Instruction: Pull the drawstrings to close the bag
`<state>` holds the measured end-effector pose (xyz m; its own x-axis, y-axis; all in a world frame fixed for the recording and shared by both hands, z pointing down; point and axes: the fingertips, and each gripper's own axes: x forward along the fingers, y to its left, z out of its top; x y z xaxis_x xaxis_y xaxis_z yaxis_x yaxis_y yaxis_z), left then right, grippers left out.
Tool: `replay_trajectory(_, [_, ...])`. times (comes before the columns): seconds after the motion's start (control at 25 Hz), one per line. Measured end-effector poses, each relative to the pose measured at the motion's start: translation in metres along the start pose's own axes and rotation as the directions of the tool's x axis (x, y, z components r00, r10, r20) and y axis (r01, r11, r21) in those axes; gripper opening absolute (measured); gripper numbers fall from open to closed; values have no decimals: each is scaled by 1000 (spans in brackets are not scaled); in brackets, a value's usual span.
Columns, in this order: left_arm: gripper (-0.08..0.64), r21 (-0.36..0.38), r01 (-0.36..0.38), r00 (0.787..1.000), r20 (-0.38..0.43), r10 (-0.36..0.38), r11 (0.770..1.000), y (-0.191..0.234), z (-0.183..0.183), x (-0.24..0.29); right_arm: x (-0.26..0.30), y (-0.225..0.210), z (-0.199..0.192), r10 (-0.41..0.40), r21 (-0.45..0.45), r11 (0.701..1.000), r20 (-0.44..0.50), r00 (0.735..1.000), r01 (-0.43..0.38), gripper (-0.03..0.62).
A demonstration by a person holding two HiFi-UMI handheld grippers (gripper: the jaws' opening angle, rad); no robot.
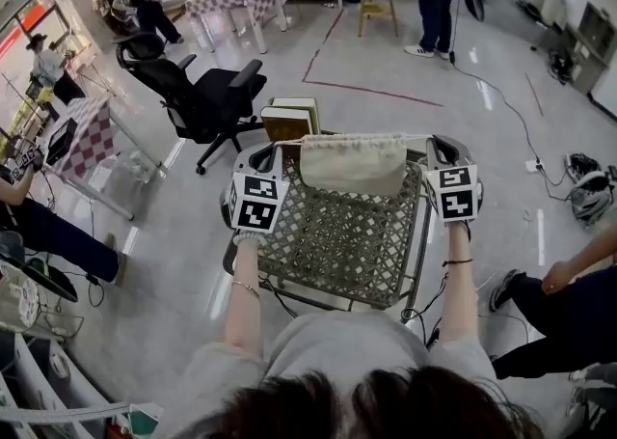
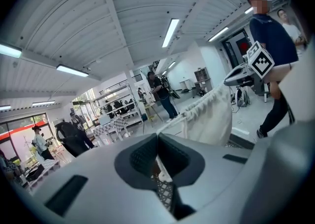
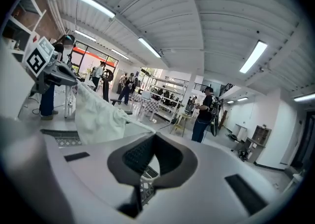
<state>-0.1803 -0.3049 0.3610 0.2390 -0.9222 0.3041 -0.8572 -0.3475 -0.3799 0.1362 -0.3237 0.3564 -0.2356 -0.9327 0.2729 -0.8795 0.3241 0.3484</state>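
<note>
Bag closing step
Left gripper and right gripper, one each side of the bag, pinch its drawstrings; next, probably pull them wider apart.

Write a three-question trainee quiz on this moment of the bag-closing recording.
1. True or false: the left gripper and the right gripper are each shut on the drawstring.
2. The cream cloth bag hangs: A) between the two grippers; B) from an office chair; C) flat on the floor.
3. What lies directly beneath the bag?
Key: 1 true; 2 A; 3 the metal mesh table.
</note>
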Motion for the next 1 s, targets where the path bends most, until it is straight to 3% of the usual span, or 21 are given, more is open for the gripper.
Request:
replay_trajectory(0.36, [26, -44, -28, 999, 29, 30, 999, 6, 2, -1, 4, -4, 8, -10, 55, 998, 60, 998, 7, 23])
replay_trajectory(1.0, [26, -111, -61, 996, 60, 68, 992, 10, 5, 0, 9, -18, -5, -72, 151, 987, 55, 996, 63, 22])
